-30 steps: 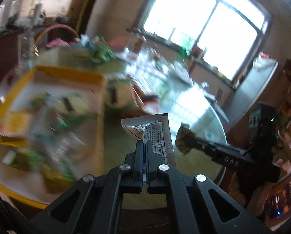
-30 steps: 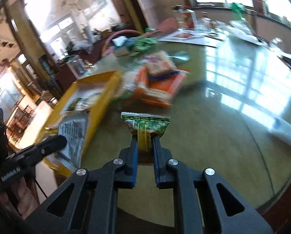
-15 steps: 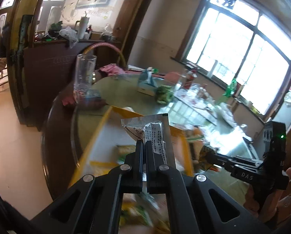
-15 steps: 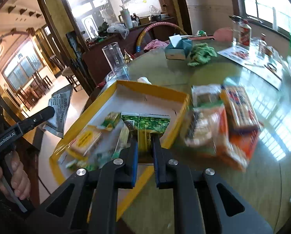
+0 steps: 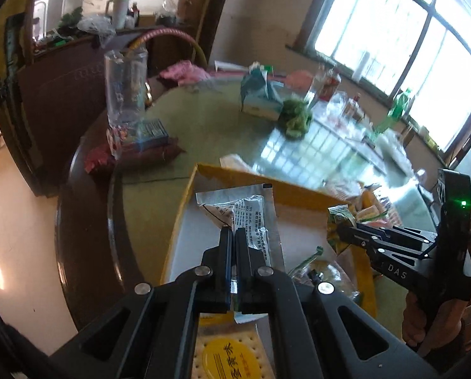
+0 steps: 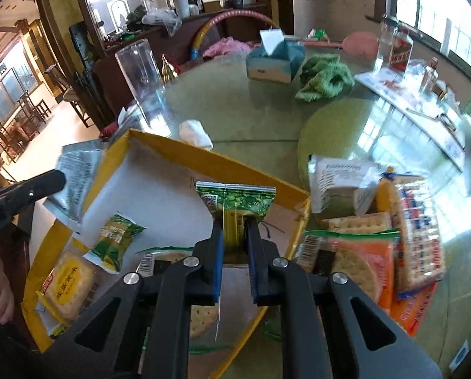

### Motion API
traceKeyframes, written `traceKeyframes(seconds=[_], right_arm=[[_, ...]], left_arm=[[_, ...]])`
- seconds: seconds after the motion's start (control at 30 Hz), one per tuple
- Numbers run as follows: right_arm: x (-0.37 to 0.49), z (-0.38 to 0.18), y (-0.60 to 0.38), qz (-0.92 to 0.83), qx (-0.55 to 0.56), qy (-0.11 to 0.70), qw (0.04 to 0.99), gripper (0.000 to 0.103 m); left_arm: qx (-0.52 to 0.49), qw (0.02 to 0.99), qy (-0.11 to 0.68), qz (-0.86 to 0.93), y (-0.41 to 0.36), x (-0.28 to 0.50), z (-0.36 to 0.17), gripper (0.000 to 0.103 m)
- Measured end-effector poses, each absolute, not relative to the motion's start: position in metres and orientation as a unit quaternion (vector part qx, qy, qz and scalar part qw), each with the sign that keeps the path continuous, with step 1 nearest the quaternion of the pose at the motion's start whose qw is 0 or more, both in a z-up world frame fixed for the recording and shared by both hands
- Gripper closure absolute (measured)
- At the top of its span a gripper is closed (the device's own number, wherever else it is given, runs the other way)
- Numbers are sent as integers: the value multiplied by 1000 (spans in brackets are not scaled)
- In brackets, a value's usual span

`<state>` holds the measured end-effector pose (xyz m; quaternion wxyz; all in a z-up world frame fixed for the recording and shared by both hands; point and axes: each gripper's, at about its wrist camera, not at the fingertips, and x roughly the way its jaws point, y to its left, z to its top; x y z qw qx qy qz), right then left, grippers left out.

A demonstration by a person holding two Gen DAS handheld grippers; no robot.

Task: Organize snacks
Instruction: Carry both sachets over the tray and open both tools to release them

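Left tongs pinch a silver packet, right tongs a green packet, both above the yellow box; release low, toward its bare twelve-o'clock end.

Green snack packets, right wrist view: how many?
2. One green packet is clamped in the right gripper over the yellow box; another lies inside at its left. More may be hidden.

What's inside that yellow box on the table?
The yellow box holds a small green packet, a yellow-labelled cracker pack and round crackers. The right gripper and its green packet cover part of the floor.
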<state>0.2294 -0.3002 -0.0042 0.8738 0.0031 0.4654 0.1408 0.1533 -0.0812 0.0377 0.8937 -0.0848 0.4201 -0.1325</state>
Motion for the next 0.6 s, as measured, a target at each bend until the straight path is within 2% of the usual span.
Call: traceKeyframes(seconds=[0.43,0.57,0.6], right_arm=[[241,-15,-288,123,-26,470,874,88],[244,-17,-290,121,-19,474,872,87],[244,-16,-290,124,-16,473,872,87]], left_arm=[[-44,868,483,-111,-97,193,18,102],[-51,857,503,-103,-94,199,10,97],[-54,854,507,-103,-92,199,9,86]])
